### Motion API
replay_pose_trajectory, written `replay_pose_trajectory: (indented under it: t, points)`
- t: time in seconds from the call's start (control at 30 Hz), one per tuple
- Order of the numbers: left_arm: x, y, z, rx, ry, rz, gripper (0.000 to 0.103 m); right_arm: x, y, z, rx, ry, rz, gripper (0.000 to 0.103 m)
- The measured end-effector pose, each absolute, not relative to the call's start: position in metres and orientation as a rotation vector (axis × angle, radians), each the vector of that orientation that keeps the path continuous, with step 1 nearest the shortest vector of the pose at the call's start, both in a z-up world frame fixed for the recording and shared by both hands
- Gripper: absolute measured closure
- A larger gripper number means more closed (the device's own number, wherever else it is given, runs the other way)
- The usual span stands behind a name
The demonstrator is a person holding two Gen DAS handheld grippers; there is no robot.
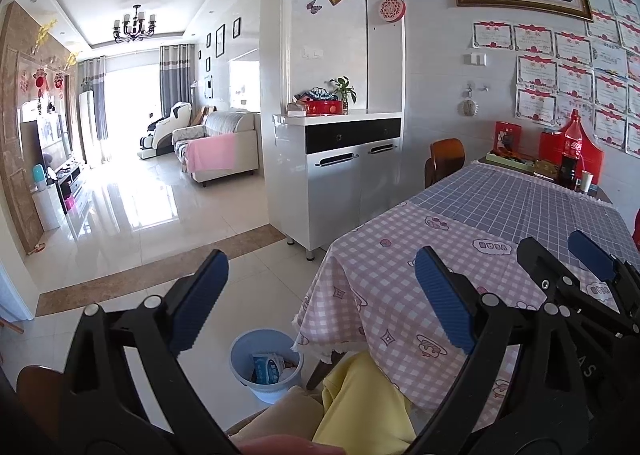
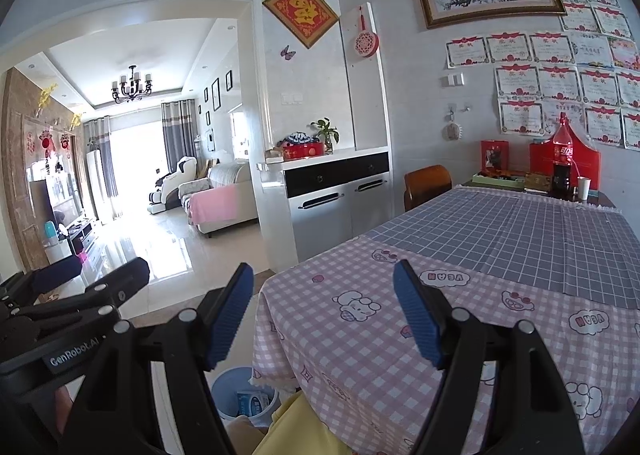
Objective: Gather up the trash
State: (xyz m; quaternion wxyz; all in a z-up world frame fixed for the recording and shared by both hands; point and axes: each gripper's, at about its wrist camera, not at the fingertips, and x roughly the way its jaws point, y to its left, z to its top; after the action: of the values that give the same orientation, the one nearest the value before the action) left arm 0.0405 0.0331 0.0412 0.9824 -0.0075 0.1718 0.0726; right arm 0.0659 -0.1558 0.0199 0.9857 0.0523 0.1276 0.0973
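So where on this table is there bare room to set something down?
The pink checked cloth near the grippers and the blue grid cloth beyond it lie bare. Only the far end by the wall is crowded: cola bottle, paper cup, red boxes.

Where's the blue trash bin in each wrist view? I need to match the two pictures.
Left wrist: blue trash bin at bottom centre, on the floor beside the table corner.
Right wrist: bin at bottom, left of centre, partly behind a finger.
Shared landmark: the pink checked tablecloth hanging just right of it.
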Motion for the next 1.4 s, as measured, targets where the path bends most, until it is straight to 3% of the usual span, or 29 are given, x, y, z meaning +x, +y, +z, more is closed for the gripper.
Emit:
replay_pose_trajectory:
  t: [1.4]
  points:
    - [0.045, 0.034, 0.030, -0.027, 0.393, 0.139, 0.010, 0.071, -0.154, 0.011, 0.080, 0.281, 0.188, 0.032]
